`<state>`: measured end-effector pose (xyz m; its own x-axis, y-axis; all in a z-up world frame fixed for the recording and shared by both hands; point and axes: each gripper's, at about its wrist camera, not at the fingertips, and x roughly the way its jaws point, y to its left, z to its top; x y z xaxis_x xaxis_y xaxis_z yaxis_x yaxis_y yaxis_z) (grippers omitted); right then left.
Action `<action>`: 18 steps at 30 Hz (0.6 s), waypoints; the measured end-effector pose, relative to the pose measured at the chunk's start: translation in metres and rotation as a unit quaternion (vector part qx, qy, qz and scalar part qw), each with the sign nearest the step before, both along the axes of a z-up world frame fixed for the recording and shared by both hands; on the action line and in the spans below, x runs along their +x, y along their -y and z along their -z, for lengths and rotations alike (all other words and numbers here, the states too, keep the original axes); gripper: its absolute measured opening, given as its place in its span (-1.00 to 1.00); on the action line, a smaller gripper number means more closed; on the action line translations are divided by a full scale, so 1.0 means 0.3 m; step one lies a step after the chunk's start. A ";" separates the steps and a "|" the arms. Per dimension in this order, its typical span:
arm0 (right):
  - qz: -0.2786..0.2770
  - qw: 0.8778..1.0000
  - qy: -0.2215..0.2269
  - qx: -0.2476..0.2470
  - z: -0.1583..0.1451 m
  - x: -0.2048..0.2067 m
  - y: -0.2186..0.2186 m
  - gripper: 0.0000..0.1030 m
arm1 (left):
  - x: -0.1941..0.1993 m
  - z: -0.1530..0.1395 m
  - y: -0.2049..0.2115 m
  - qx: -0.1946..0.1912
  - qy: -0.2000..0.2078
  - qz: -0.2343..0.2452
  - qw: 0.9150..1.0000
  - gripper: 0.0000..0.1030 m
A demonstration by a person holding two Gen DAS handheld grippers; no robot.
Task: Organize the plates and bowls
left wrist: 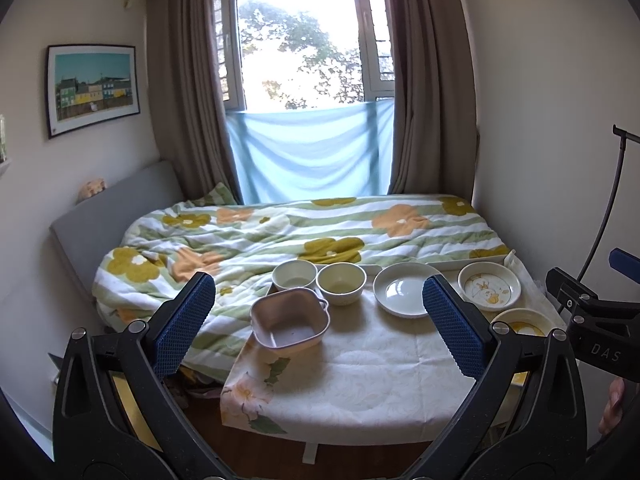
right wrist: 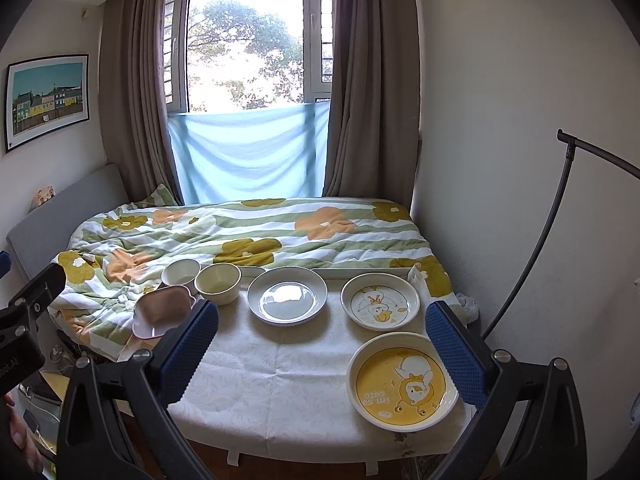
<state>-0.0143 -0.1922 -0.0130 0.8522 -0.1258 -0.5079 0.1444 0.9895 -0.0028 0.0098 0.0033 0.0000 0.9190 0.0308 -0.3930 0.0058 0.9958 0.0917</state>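
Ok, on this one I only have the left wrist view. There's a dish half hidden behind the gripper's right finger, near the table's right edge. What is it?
Observer: It's a yellow plate with a cartoon duck printed on it, lying flat and empty.
Operator: Is anything stacked on it or under it?
Observer: No. It sits alone on the tablecloth, in front of the white cartoon plate, and it is the dish nearest the table's front edge.
Operator: And the right gripper? I only see its side.
Observer: The right gripper is open, with its fingers wide apart and holding nothing.
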 end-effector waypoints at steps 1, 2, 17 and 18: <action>0.001 1.000 0.000 0.001 -0.001 0.001 0.001 0.99 | 0.000 0.001 0.001 0.000 0.001 0.000 1.000 1.00; 0.000 1.000 0.000 0.001 -0.001 0.001 0.000 0.99 | -0.003 0.002 -0.002 0.000 0.002 0.000 1.000 0.99; 0.013 1.000 -0.011 0.008 -0.024 0.025 -0.013 0.99 | 0.044 -0.002 -0.012 0.010 -0.006 0.026 1.000 0.99; 0.017 1.000 -0.015 0.012 -0.024 0.027 -0.007 0.99 | 0.061 -0.002 -0.006 0.011 -0.012 0.035 0.999 0.99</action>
<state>-0.0063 -0.1900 -0.0057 0.8321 -0.1427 -0.5360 0.1791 0.9837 0.0162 0.0280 0.0050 0.0006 0.9096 -0.0244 -0.4147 0.0784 0.9904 0.1135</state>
